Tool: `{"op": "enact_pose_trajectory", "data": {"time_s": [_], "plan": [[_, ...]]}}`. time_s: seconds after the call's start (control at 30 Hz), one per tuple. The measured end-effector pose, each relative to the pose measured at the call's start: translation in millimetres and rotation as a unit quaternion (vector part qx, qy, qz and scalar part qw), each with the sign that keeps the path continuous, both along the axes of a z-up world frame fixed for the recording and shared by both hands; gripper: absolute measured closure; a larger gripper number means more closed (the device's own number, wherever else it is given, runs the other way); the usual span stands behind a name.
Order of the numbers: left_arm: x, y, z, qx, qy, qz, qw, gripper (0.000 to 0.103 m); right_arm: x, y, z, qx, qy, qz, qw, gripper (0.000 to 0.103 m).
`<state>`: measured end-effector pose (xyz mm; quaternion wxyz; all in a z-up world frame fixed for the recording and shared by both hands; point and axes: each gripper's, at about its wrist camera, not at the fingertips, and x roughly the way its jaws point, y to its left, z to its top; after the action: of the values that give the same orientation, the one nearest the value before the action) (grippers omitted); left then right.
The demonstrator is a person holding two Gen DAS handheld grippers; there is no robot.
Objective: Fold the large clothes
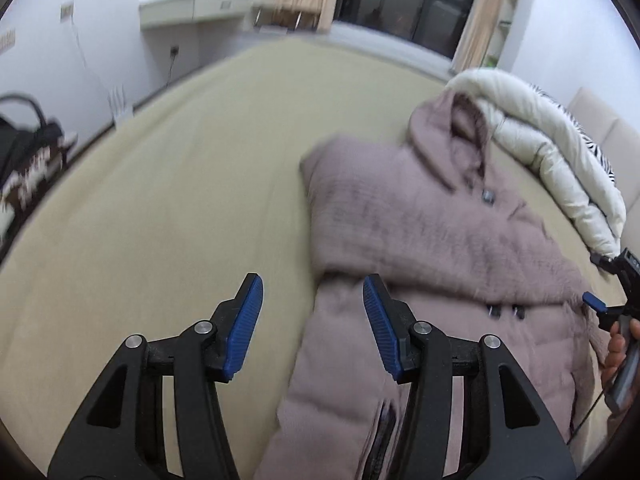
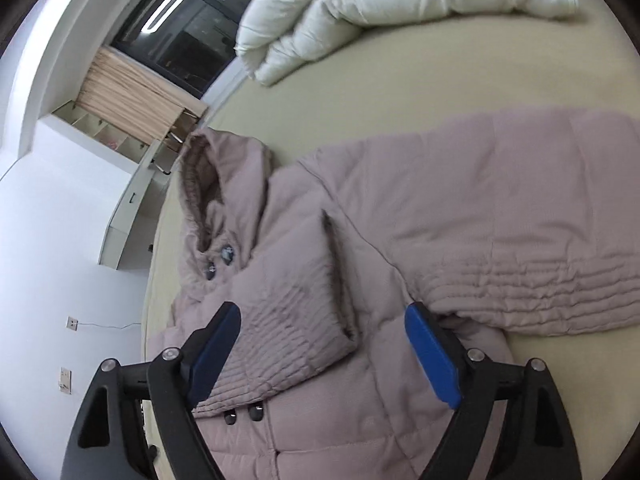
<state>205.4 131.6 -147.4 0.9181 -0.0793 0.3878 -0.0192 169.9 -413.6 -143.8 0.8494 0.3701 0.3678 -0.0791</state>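
Note:
A mauve hooded puffer coat (image 1: 432, 240) lies front-up on a beige bed (image 1: 180, 200). One sleeve is folded across its chest (image 2: 296, 312); the other sleeve (image 2: 520, 220) stretches out sideways on the bed. My left gripper (image 1: 312, 292) is open and empty, just above the coat's lower left edge. My right gripper (image 2: 324, 320) is open and empty, hovering over the folded sleeve's cuff near the buttons (image 2: 244, 414). The right gripper also shows in the left wrist view (image 1: 600, 308) at the coat's far edge, held by a hand.
A white duvet (image 1: 540, 148) lies bunched beyond the coat's hood, also in the right wrist view (image 2: 380, 4). A dark bag (image 1: 28, 152) sits off the bed's left side. A desk (image 1: 192, 10), curtains and a dark window stand at the back.

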Motion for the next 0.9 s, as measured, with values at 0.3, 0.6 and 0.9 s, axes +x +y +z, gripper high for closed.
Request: {"op": "enact_pose_trajectory", "data": {"time_s": [0.3,0.6,0.9], "plan": [[126,-23,-15,0.045,0.015,-0.030,0.9984,0.083,59,68,-2,-0.114,0.033,0.127,0.985,0.056],[174,-40,-93,0.090,0.092,-0.052,0.9904,0.088,64,24,-48,-0.080,0.076,0.085,0.990,0.085],[128,-65,-49,0.124,0.005,-0.056,0.9908,0.088,38,61,-4,-0.095,-0.011,0.084,0.992,0.011]]}}
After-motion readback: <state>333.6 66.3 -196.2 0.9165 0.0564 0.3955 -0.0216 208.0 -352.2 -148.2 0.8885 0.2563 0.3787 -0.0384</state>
